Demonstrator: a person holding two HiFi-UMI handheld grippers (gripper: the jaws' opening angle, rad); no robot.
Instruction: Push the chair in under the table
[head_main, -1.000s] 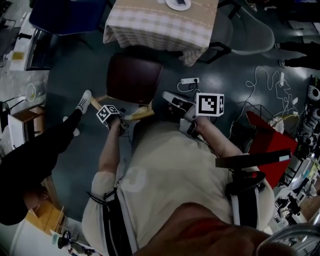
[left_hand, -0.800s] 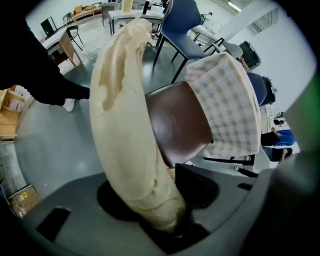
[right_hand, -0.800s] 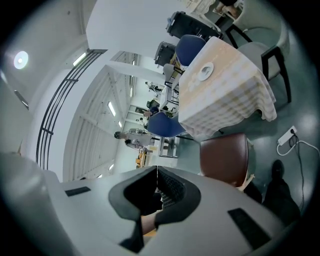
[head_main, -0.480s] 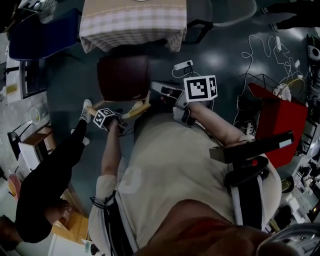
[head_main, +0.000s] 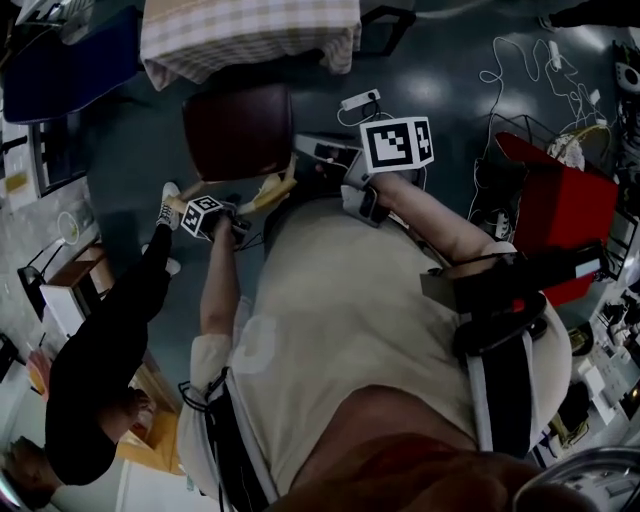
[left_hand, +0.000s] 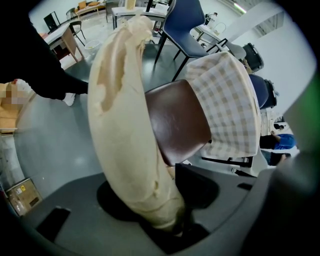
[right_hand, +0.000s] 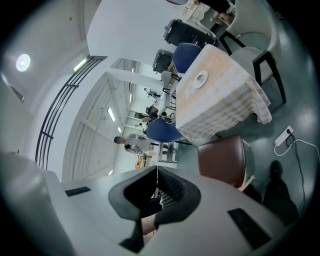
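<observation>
1. Chair (head_main: 238, 132): stands on floor facing table (head_main: 250, 40), seat front just at table's near edge, under hem of cloth (left_hand: 225, 100); rest of seat not yet under.
2. Left tongs (head_main: 224, 218): pinch top rail (left_hand: 125, 130) of chair back, pointing steeply down, jaws kept wide by rail's thickness. Judged a grip from behind and above, for driving chair forward and steering it straight.
3. Right tongs (right_hand: 157, 172): pressed together on nothing, held near rail's right end and aimed almost level at table. Seemingly spare for now; could butt against chair back as a second pushing point.
4. Bystander's leg (head_main: 130, 290): beside chair's left, apart from it and out of line of push.
5. Against a second ago: chair, table and both tongs sit higher and further left in head view, consistent with a lean toward table. Plate (right_hand: 201, 78) gone off top edge of head view, showing now only in right gripper view. Same grips as then: left on rail, right closed empty. Overlap of seat and hem looks little changed; hard to tell more.
</observation>
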